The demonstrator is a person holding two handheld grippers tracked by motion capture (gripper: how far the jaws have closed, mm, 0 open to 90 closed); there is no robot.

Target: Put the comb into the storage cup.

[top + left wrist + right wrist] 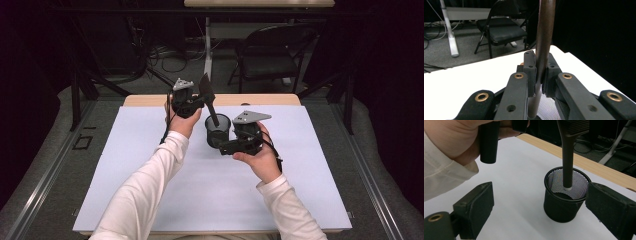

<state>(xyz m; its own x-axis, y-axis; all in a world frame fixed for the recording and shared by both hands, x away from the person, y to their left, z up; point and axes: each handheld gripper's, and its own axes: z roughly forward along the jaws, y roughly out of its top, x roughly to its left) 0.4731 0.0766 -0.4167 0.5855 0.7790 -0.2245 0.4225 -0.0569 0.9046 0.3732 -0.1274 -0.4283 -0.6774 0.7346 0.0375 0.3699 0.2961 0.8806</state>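
High view showed the left claw (196, 102) clamped on the handle of a dark spatula (209, 102), whose flat head stood uppermost, just beside that claw, and whose long axis ran nearly upright, tilted a little so the lower end dipped inside the rim of the black mesh cup (218, 131). In the left gripper view the pads (531, 72) pressed on the brown handle (544, 37) from both sides, with mesh visible beneath. The cup sat upright on the white surface (150, 165), directly below and slightly right of the left claw, so any lowering would have followed the handle's own line straight into the cup.

The right claw (539, 205) stood apart, its two jaws either side of the cup (564, 200) without touching it; the handle's pale tip (567, 187) hung within the mesh, seemingly short of the bottom. The right claw was the nearer one to the cup and looked placed to steady it.
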